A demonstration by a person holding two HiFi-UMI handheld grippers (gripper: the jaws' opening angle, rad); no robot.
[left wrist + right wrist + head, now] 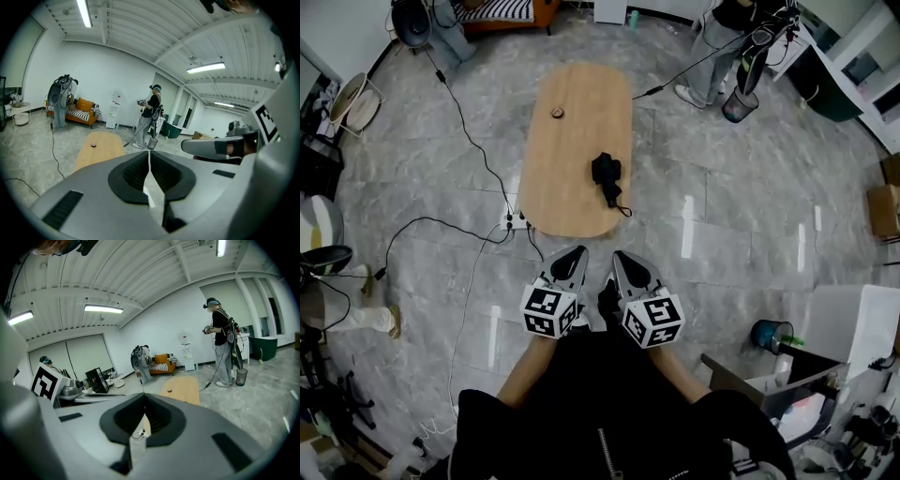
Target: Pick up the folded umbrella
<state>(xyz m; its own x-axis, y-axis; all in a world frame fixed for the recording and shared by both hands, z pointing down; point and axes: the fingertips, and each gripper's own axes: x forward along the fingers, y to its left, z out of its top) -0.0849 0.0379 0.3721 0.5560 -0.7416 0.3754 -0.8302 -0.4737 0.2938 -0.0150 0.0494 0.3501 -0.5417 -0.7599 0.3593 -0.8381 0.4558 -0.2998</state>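
The folded black umbrella (606, 176) lies on the near right part of an oval wooden table (572, 141), its strap trailing toward the table's near end. Both grippers are held side by side over the floor, short of that near end and apart from the umbrella. The left gripper (578, 252) is shut with nothing in it, its jaws meeting at the tips (149, 155). My right gripper (619, 256) is shut and empty as well (144, 397). In both gripper views the gripper's own body hides the umbrella, and only the far part of the table (96, 146) (186, 387) shows.
A small round object (557, 112) sits at the table's far end. A power strip (517, 221) and cables lie on the floor left of the table. A person (719, 47) stands far right beside a bin (739, 105). A blue bucket (772, 335) and boxes crowd the right.
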